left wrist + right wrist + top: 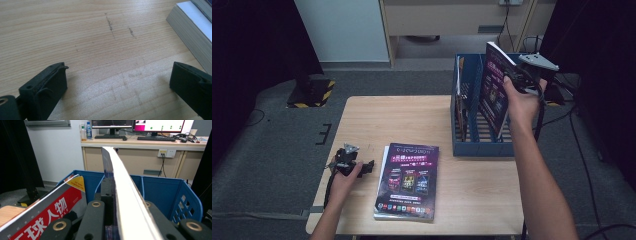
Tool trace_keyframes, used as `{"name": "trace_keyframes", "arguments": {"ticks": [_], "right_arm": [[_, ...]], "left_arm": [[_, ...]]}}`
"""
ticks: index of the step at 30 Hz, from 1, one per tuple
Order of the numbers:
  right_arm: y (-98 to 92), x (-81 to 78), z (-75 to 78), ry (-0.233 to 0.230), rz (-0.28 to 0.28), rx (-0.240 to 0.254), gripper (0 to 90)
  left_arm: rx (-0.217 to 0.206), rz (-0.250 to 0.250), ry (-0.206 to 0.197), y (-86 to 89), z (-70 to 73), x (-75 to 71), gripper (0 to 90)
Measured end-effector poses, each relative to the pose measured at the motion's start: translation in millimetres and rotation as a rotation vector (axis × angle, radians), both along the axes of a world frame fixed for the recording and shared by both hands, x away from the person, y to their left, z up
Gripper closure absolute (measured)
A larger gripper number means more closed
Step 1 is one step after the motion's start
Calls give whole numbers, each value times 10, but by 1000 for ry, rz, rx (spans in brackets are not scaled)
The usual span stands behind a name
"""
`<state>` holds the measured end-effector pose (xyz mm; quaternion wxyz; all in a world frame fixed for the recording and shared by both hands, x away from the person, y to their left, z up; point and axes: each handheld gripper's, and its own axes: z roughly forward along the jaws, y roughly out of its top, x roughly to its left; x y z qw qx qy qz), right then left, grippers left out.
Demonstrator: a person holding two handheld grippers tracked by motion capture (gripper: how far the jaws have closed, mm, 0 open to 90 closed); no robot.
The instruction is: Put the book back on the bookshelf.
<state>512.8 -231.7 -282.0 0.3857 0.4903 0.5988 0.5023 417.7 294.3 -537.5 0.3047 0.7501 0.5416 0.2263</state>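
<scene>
The right gripper (526,79), at the upper right of the high view, was clamped on a purple-covered magazine (493,85). It held the magazine upright and slightly tilted, with the lower edge down between the dividers of the blue file rack (477,147). An upright hold matched the rack's narrow slots, so the step in hand was judged to be filing the magazine into a compartment. In the right gripper view the magazine ran edge-on up the centre of the frame (122,190), pinched between the two black jaws. A red-and-yellow magazine (50,210) leaned in the neighbouring slot at the lower left of that view, which showed that slot as already taken.

The left gripper (354,167), at the lower left of the high view, rested low over the wooden table (377,120). Its jaws stood wide apart with nothing between them. In the left gripper view only bare wood (100,50) lay between the jaws. The stack of magazines (407,182) lay flat at the lower centre of the high view, just beside this gripper. Its page edges showed at the upper right of the left gripper view (190,40). This placement was judged to keep the left gripper ready to take the next magazine from the stack.
</scene>
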Motion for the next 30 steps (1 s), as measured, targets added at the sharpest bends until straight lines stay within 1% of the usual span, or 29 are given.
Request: {"name": "trace_keyframes", "arguments": {"ticks": [4,11,18,30], "right_arm": [[5,7,-6,-3,-6,-4,827],[7,22,-31,-12,-11,7,827],[21,53,-112,-27,-22,15,827],[59,102,-279,-43,-31,5,827]], "left_arm": [[0,0,0,0,0,0,2],[0,2,1,-2,0,0,0],[0,2,1,-2,0,0,0],[3,0,4,0,2,-1,0]]}}
